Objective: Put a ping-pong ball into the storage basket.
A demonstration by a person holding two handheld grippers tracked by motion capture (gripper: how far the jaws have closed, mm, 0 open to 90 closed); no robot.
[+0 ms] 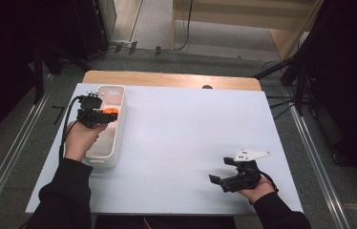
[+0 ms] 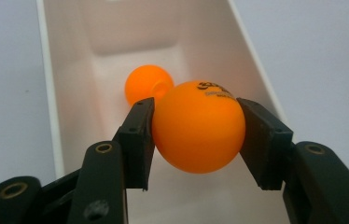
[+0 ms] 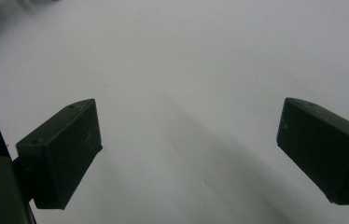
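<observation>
My left gripper (image 1: 110,114) is shut on an orange ping-pong ball (image 2: 198,126) and holds it over a long white tray (image 1: 118,125) at the table's left. The ball (image 1: 111,111) hangs just above the tray's inside. A second orange ball (image 2: 145,84) lies on the tray floor beyond it, near the far end. My right gripper (image 1: 217,180) rests low near the table's front right, open, with nothing between its fingers (image 3: 63,154) and only the white tabletop (image 3: 186,74) under them.
The white tabletop (image 1: 186,138) spreads between the two hands. A wooden strip (image 1: 167,78) runs along the far edge. Dark stands and cables sit on the floor at both sides of the table.
</observation>
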